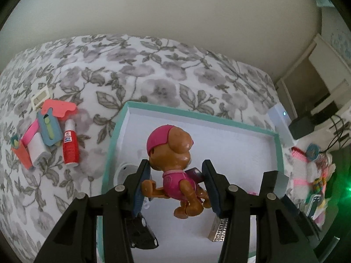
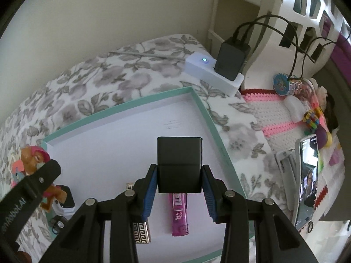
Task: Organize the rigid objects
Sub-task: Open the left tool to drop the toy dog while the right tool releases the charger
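My left gripper (image 1: 176, 182) is shut on a brown toy dog (image 1: 173, 153) in a pink cap and suit, held above the white floor of a teal-rimmed tray (image 1: 116, 135). The same toy dog (image 2: 33, 160) shows at the left of the right wrist view, behind the left gripper's finger (image 2: 47, 174). My right gripper (image 2: 179, 188) is shut on a black box (image 2: 179, 164), held over the tray (image 2: 210, 118). A pink lighter (image 2: 178, 214) and a silver patterned lighter (image 2: 141, 232) lie on the tray floor below. A black toy car (image 1: 142, 234) lies under the left fingers.
A pile of small things with a red bottle (image 1: 70, 146) lies on the floral bedspread (image 1: 131, 70) to the left. A white power unit (image 2: 210, 76) with a black adapter (image 2: 232, 59) stands beyond the tray. A phone (image 2: 306, 179) and toys lie on a crocheted cloth at the right.
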Available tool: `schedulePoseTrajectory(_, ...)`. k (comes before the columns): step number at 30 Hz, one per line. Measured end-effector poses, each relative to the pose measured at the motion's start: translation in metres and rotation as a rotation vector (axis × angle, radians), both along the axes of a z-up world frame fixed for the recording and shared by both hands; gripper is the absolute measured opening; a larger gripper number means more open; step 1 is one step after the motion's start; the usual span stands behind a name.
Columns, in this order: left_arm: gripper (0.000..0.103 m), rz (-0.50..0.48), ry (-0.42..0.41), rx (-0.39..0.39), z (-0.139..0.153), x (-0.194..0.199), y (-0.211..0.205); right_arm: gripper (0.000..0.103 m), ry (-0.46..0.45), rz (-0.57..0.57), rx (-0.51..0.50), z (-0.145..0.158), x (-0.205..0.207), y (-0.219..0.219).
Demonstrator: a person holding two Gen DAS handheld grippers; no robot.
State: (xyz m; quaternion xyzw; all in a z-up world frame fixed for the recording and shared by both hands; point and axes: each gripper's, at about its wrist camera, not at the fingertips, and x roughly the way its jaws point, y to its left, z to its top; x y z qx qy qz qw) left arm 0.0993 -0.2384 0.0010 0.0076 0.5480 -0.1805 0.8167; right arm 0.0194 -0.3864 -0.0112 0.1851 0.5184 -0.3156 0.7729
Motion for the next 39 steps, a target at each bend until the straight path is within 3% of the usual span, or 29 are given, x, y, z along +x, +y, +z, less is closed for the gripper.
schedulePoseTrajectory(5, 0.05, -0.002, 0.019, 0.004, -0.01, 0.001, 0.0, 0.042, 0.043, 0.022, -0.003, -0.012, 0.003, 0.002)
schedulePoseTrajectory(19, 0.05, -0.028, 0.035, 0.024, -0.016, -0.002, -0.003, 0.042, 0.039, 0.023, 0.022, -0.015, 0.001, 0.002)
schedulePoseTrajectory(25, 0.052, -0.017, 0.025, 0.04, -0.012, -0.001, 0.0, 0.042, 0.041, 0.033, 0.027, -0.015, 0.002, 0.003)
schedulePoseTrajectory(28, 0.06, -0.018, 0.006, 0.042, -0.006, -0.002, 0.0, 0.042, 0.043, 0.035, 0.028, -0.015, 0.003, 0.004)
schedulePoseTrajectory(39, 0.062, 0.012, -0.048, 0.068, 0.009, 0.0, 0.008, 0.043, 0.04, 0.054, 0.022, -0.012, 0.004, 0.008)
